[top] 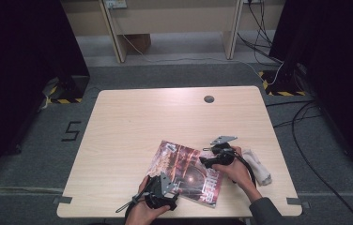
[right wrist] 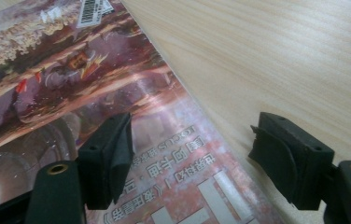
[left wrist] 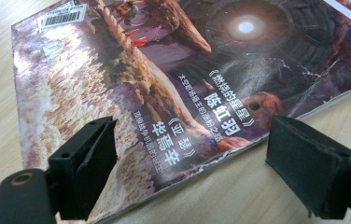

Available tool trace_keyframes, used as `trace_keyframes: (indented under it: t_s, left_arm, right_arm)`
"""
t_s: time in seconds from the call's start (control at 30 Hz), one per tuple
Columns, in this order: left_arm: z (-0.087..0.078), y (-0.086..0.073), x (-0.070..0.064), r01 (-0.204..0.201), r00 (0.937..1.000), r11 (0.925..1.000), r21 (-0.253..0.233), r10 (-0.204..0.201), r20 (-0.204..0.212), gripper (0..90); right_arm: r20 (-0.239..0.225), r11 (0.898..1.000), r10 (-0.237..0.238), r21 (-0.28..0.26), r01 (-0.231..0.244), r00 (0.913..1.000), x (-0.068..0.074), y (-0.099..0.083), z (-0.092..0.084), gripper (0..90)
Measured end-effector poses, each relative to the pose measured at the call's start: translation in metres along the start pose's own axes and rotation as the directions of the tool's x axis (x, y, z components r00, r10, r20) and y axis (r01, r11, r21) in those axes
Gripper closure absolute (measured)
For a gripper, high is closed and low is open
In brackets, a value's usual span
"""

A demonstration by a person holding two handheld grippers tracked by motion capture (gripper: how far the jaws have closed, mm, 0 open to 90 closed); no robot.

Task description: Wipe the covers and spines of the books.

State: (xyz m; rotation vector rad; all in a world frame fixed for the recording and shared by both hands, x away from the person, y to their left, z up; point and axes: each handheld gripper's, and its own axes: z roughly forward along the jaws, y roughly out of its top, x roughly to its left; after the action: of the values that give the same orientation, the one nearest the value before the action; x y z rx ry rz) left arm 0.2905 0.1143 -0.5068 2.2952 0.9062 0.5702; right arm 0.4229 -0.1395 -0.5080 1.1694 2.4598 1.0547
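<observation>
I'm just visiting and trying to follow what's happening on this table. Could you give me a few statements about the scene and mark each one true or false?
1. A magazine with a glossy cover lies flat on the table. True.
2. The left gripper is clamped shut on the magazine. False: its jaws stand open, one over the cover and one over bare wood.
3. A white cloth lies to the right of the right hand. True.
4. The right gripper hovers over the far end of the table. False: it is at the magazine's edge, jaws open.
5. The cover carries a barcode label. True.
</observation>
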Motion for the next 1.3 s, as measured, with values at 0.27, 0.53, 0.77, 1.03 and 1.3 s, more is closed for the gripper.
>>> trace_keyframes:
  t_s: [0.27, 0.53, 0.77, 1.03, 1.3]
  left_arm:
    - [-0.001, -0.001, 0.003, 0.001, 0.9999, 0.9999, 0.011, -0.001, -0.012, 13.9]
    - [-0.002, -0.004, 0.014, 0.023, 0.9985, 0.9995, 0.020, -0.022, -0.050, 14.3]
    - [-0.002, -0.005, 0.023, 0.010, 0.9950, 0.9997, 0.021, -0.008, -0.099, 16.0]
    - [-0.007, -0.007, 0.020, 0.063, 0.9974, 0.9980, 0.006, -0.063, -0.036, 18.7]
    - [-0.008, -0.006, 0.001, 0.010, 0.9999, 0.9999, 0.013, -0.010, -0.003, 18.1]
  right_arm:
    - [-0.020, 1.000, -0.021, 0.020, 0.021, 0.9996, 0.006, -0.007, -0.008, 31.8]
    - [-0.042, 0.999, -0.021, 0.046, 0.023, 0.9989, 0.008, -0.029, -0.033, 37.4]
    - [-0.051, 0.998, -0.039, 0.044, 0.041, 0.9980, 0.021, -0.048, -0.050, 39.2]
    - [-0.041, 0.999, -0.035, 0.022, 0.036, 0.9986, 0.017, -0.050, -0.053, 46.0]
    - [-0.080, 0.999, 0.048, -0.011, -0.050, 0.9956, 0.008, -0.041, -0.039, 47.4]
